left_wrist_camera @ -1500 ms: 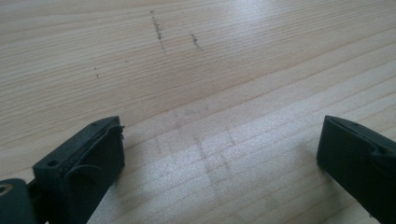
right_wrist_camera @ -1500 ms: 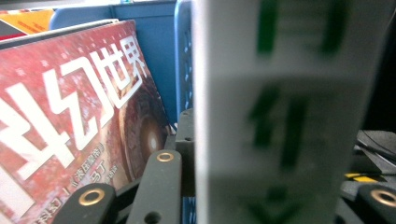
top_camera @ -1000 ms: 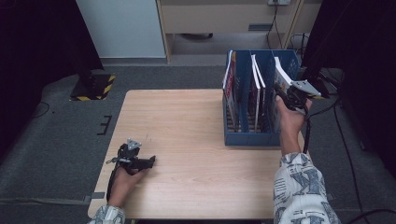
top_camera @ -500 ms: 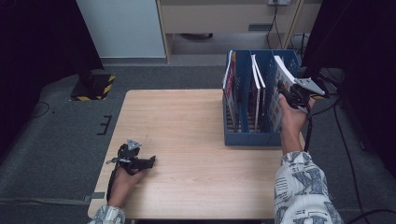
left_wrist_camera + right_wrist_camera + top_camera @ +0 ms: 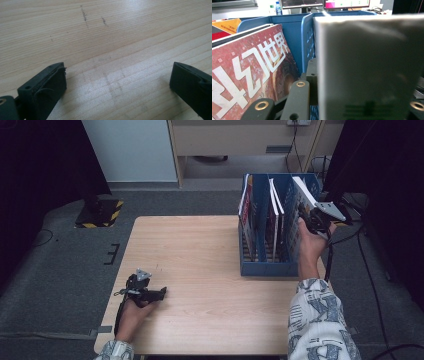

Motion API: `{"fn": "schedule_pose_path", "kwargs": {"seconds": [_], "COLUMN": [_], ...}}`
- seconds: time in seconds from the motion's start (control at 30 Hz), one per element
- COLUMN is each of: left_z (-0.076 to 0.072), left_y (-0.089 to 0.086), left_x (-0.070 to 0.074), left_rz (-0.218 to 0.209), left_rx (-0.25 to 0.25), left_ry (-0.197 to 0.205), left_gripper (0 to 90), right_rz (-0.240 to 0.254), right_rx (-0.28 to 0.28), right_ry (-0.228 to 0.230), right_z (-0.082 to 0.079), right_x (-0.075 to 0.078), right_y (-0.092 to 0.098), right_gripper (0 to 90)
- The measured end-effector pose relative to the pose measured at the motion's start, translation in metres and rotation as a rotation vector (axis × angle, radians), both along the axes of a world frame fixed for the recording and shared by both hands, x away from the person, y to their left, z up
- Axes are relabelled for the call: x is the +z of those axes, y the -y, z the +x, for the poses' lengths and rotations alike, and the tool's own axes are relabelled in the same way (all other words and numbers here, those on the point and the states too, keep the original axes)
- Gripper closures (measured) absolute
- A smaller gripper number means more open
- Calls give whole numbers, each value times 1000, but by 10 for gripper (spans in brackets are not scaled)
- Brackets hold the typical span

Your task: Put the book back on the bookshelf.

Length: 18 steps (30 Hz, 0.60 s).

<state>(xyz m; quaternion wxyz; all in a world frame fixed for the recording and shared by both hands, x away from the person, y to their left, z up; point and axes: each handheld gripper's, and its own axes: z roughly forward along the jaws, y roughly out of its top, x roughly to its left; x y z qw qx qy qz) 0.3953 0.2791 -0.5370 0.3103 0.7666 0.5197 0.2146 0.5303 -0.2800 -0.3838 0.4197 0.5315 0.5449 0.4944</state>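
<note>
Now, right gripper (image 5: pixel 305 215): pinching the white book (image 5: pixel 367 65) at the blue rack's (image 5: pixel 265 267) end slot.
Left gripper (image 5: pixel 150 294): spread, idle on table (image 5: pixel 200 250).
Tip: we lower straight, keeping it off the divider beside our jaws.

This looks like an office or lab: computer monitors (image 5: pixel 325 3) glow behind a blue file rack (image 5: pixel 280 265) on a wooden table (image 5: pixel 200 250), with grey carpet (image 5: pixel 60 255) underneath.
</note>
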Motion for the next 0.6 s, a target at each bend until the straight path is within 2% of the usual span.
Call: {"fn": "schedule_pose_path", "kwargs": {"seconds": [0.17, 0.4, 0.6], "left_z": [0, 0, 0], "left_y": [0, 0, 0], "left_x": [0, 0, 0], "left_rz": [0, 0, 0], "left_rx": [0, 0, 0], "left_ry": [0, 0, 0], "left_gripper": [0, 0, 0], "right_rz": [3, 10, -16], "right_rx": [4, 40, 74], "right_ry": [-6, -18, -28], "right_z": [1, -1, -1], "right_x": [-3, -3, -5], "right_y": [-4, -5, -5], "right_gripper": [733, 728, 721]}}
